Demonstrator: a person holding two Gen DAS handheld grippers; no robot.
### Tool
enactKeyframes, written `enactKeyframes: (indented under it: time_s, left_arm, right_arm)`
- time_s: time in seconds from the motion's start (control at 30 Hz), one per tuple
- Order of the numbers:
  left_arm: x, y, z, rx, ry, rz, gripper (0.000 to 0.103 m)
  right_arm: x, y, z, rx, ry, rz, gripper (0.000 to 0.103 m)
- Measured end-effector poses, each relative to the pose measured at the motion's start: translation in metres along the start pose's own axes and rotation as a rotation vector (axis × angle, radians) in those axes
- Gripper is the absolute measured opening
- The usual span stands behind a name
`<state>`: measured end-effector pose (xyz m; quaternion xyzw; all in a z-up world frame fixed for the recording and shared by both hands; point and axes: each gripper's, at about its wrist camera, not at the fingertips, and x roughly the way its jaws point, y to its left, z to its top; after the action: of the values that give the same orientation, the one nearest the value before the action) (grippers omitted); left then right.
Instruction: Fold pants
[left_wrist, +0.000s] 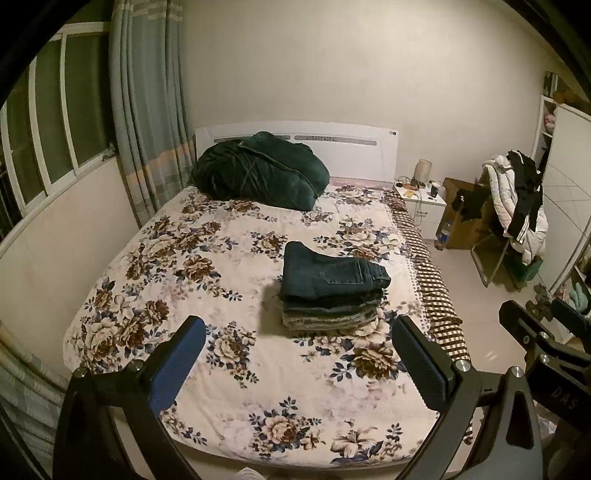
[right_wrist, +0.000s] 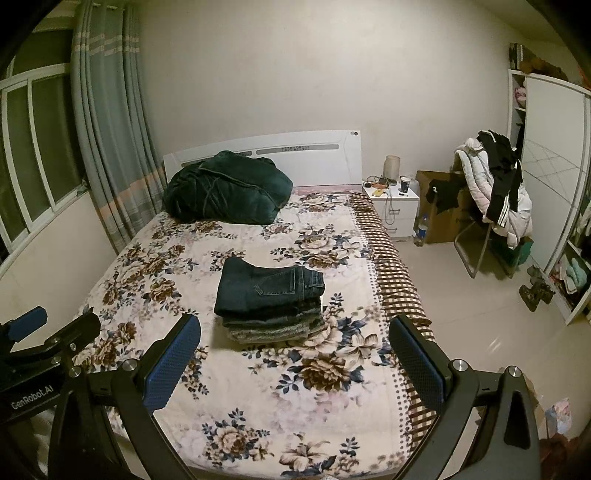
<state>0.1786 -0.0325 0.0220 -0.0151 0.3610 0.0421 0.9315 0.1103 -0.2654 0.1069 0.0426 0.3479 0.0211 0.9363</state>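
A stack of folded pants (left_wrist: 332, 291), dark blue jeans on top, lies on the flowered bed cover (left_wrist: 207, 258) toward the bed's right side; it also shows in the right wrist view (right_wrist: 269, 299). My left gripper (left_wrist: 299, 354) is open and empty, held above the foot of the bed, short of the stack. My right gripper (right_wrist: 295, 350) is open and empty, also above the foot of the bed, to the right of the left one. The right gripper shows at the right edge of the left wrist view (left_wrist: 546, 332), and the left gripper shows at the left edge of the right wrist view (right_wrist: 37, 339).
A dark green bundled quilt (left_wrist: 258, 170) lies at the white headboard (left_wrist: 354, 147). A white nightstand (left_wrist: 421, 199) with small items stands right of the bed. A chair draped with clothes (left_wrist: 517, 199), a cardboard box (left_wrist: 461, 218) and a wardrobe (left_wrist: 565, 166) stand at right. Window and curtains (left_wrist: 147, 110) are at left.
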Motion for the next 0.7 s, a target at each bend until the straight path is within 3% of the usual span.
enactKeyframes:
  time_s: [0.7]
  left_arm:
    - [-0.005, 0.001, -0.002, 0.005, 0.006, 0.004, 0.103]
  right_arm:
    - [-0.013, 0.003, -0.018, 0.006, 0.008, 0.005, 0.103]
